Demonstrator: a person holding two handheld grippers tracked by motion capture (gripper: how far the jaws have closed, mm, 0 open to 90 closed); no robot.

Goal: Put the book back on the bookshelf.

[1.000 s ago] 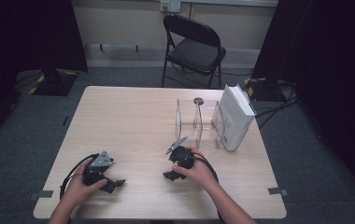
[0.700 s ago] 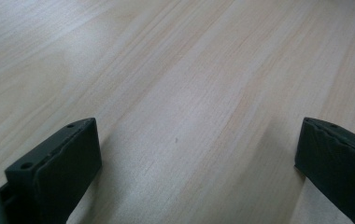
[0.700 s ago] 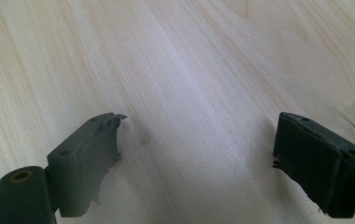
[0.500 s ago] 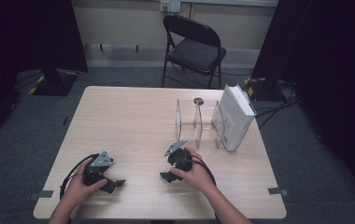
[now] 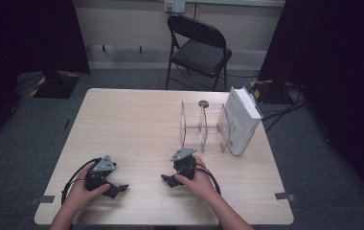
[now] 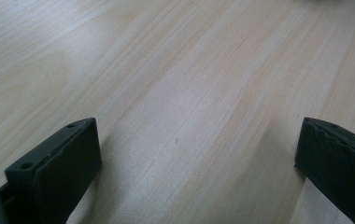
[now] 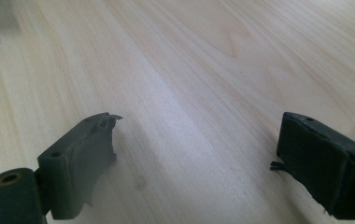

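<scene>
I judge the white hardcover book (image 5: pixel 241 120), leaning against the clear acrylic divider rack (image 5: pixel 204 125), stiff and weighty; grip its spine. Both tongs, left (image 5: pixel 118 188) and right (image 5: pixel 166 179), stand apart, empty; the right's jaws have just been opening.

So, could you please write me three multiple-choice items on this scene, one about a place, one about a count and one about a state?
1. Where does the white book stand?
A. Against the right end of the clear rack
B. On the chair
C. Beside the left gripper

2. How many chairs are behind the table?
A. None
B. One
C. Three

3. How do the right gripper's jaws stand?
A. Shut on the book
B. Shut on a cable
C. Open, with nothing between them

Answers:
1 A, the book leans on the rack's right end.
2 B, a single black folding chair stands there.
3 C, the right gripper view has only bare wood between the jaws.
</scene>
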